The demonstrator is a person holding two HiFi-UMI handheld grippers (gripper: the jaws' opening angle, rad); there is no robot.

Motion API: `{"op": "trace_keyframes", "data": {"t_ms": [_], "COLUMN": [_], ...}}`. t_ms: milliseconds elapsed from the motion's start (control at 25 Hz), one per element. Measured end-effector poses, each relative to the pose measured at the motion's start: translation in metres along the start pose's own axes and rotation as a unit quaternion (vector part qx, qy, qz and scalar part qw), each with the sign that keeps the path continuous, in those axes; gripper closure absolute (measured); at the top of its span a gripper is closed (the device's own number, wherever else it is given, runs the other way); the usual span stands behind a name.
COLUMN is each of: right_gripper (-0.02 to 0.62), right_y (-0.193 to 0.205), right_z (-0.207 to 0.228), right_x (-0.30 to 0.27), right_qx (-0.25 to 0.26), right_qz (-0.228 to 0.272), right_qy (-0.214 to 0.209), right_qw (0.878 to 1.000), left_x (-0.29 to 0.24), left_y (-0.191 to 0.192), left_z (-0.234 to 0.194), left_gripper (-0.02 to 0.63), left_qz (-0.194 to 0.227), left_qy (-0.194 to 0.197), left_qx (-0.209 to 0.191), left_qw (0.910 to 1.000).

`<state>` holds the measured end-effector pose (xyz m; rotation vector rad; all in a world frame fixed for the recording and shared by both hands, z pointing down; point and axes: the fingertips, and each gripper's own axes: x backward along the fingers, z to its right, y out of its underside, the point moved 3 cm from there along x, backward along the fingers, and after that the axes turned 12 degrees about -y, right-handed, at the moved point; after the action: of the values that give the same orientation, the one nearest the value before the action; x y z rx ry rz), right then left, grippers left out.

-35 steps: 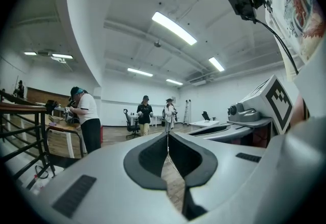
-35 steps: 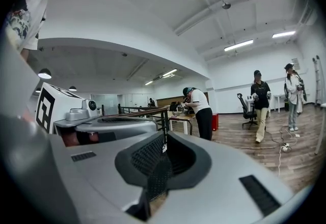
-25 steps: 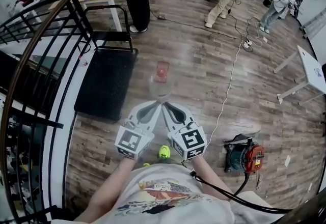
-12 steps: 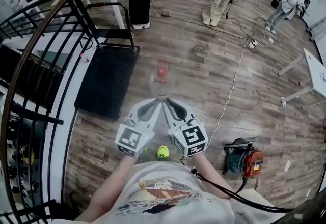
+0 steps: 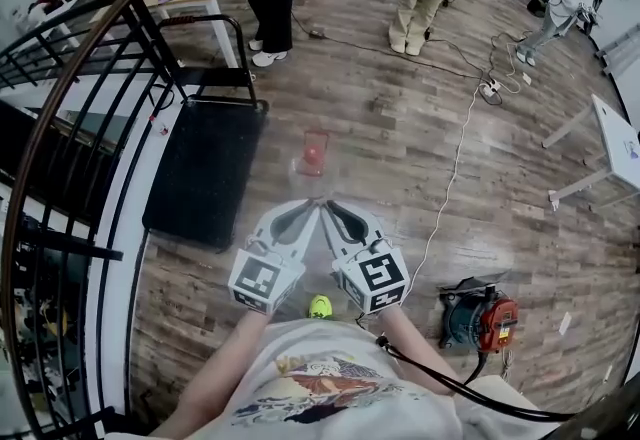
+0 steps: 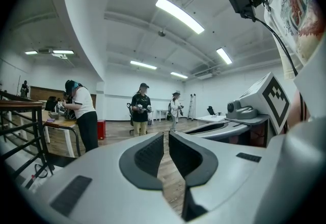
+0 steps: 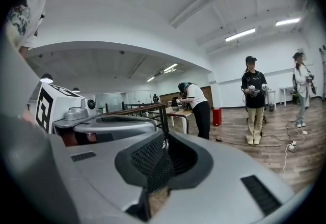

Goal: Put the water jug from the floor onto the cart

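Note:
The water jug (image 5: pixel 313 156) is clear with a red cap and stands upright on the wooden floor just ahead of both grippers. Left of it lies the black flat cart (image 5: pixel 205 163), its handle (image 5: pixel 215 23) at the far end. In the head view my left gripper (image 5: pixel 308 212) and right gripper (image 5: pixel 330 212) are held side by side, tips nearly touching, short of the jug and apart from it. Both are shut with nothing between the jaws. The left gripper (image 6: pixel 166 139) and the right gripper (image 7: pixel 164 142) point level across the room; the jug is hidden in both gripper views.
A black stair railing (image 5: pixel 75 118) runs along the left. An orange and teal machine (image 5: pixel 480 313) sits on the floor at the right, with a white cable (image 5: pixel 450 158) trailing away. A white table (image 5: pixel 612 133) stands far right. Several people stand at the far end.
Both grippers have drifted forward a little together, still shut and side by side. The jug and cart sit a touch lower in the head view. The person in tan trousers has walked left.

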<state>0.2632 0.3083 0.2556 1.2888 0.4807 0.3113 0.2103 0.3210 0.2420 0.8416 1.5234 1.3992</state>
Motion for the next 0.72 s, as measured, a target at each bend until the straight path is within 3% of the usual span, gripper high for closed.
{"op": "trace_keyframes", "data": {"t_ms": [720], "right_gripper": [0.563], "right_y": [-0.029], "right_z": [0.047], "right_x": [-0.122], "right_qx": [-0.004], "right_qz": [-0.009], "right_qy": [0.048], "right_qw": [0.999], "left_x": [-0.072], "left_y": [-0.001], "left_z": [-0.122], "left_gripper": [0.591], "left_qz": [-0.003], "left_qy": [0.049], "left_qx": [-0.004], "left_qw": [0.9988]}}
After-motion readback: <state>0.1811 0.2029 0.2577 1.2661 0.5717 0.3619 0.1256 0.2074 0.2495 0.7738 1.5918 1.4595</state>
